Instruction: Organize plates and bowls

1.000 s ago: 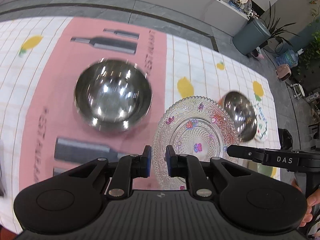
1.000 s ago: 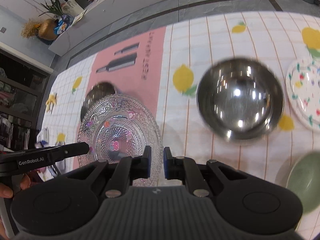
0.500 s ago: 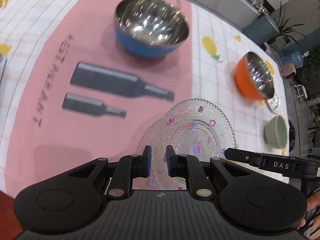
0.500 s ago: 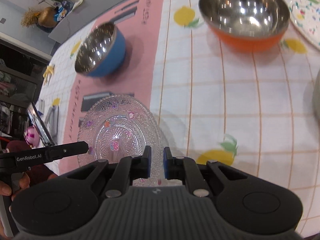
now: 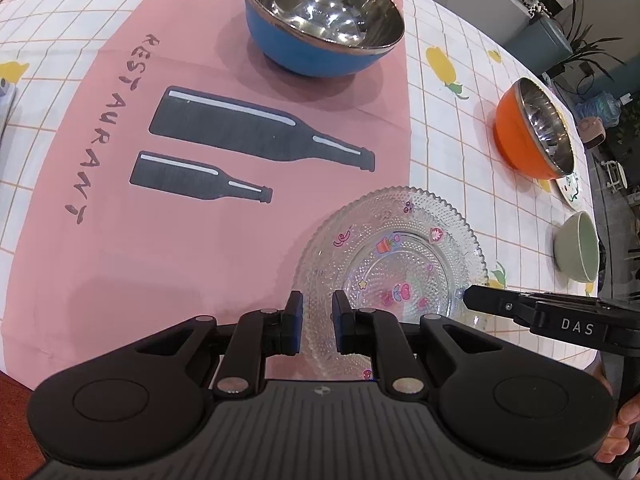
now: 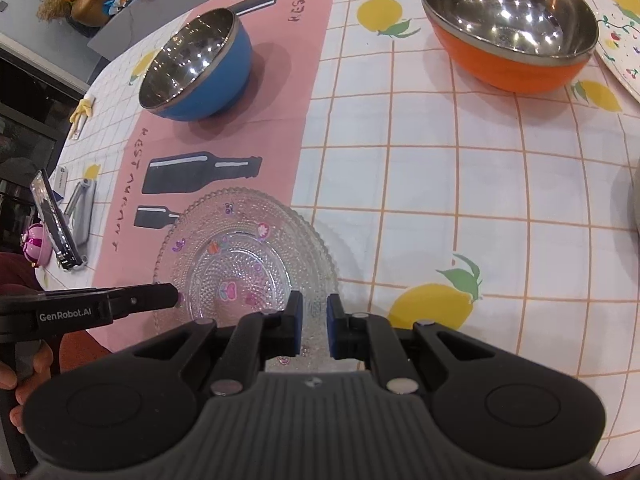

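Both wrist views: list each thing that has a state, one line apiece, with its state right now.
glass plate: upright, empty, rim gripped by both grippers
left gripper: shut on the plate's rim
right gripper: shut on the plate's rim
blue bowl: upright on the pink mat, empty
orange bowl: upright on the lemon cloth, empty
green bowl: upright, contents not visible

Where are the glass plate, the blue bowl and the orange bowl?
glass plate (image 5: 394,248): left wrist view, on its patterned centre.
blue bowl (image 5: 304,52): left wrist view, on its blue outer wall.
orange bowl (image 6: 516,68): right wrist view, on its orange outer wall.
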### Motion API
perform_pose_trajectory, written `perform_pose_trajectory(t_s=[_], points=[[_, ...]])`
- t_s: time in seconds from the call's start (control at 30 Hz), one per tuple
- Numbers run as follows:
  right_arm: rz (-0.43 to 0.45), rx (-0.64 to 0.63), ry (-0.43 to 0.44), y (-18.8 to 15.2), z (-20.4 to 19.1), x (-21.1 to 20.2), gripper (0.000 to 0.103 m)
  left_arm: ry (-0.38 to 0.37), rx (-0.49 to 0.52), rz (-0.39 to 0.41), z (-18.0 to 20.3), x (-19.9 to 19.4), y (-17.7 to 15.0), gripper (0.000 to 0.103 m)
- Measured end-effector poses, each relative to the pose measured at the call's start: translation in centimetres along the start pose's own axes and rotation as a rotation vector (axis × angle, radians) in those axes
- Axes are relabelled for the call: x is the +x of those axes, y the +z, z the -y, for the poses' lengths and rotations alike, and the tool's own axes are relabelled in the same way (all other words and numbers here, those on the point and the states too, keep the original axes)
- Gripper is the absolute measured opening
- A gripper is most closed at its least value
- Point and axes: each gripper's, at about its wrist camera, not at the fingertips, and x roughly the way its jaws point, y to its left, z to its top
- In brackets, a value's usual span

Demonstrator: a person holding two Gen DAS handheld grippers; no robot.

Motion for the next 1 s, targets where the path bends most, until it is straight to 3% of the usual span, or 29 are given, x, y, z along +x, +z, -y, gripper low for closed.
perform_pose_trajectory(t_s=[0.47,0.87,1.0], points=[[-0.022,-0.091,-0.101,0.0,-1.4,1.0,0.012,0.023,0.025,-0.006,0.6,0.3,0.1,0.016],[-0.032,-0.091,-0.097,0.0,-1.3,1.2,0.012,0.064,0.058,0.005,0.6,0.4,0.0,0.012],[-0.027,-0.076,-0.088,0.0,-1.0,1.0,0.017,0.061,0.054,0.025,0.5,-0.1,-0.1,0.013]])
